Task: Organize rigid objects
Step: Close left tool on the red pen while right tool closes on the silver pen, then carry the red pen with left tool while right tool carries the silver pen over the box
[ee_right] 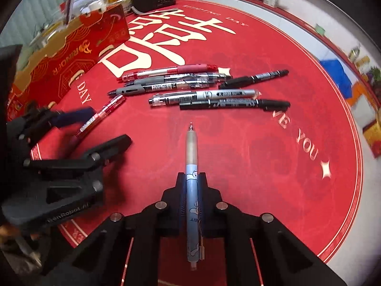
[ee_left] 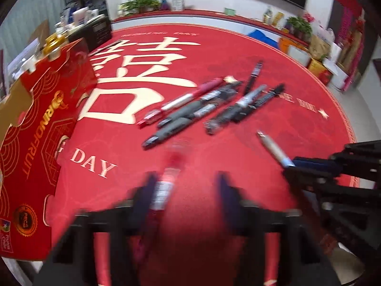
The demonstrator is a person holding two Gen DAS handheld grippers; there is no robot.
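Clamping down hard, the right gripper (ee_right: 192, 178) has its fingers pressed together on the blue pen (ee_right: 193, 190), which runs straight out between the pads with its silver tip hanging over the red mat (ee_right: 262, 143). Over on the other side, the left gripper (ee_left: 185, 186) shows its two fingers standing apart in a badly blurred wrist view, and a clear red pen (ee_left: 166, 183) lies along the inner face of its left finger (ee_left: 147, 190); whether the pads press on it I cannot tell. Out in the middle of the mat sits the row of pens (ee_right: 190, 83), a red-grip one, grey-grip ones, a clear one and black markers, lying side by side. A red gift box (ee_right: 71, 54) stands at the mat's left edge.
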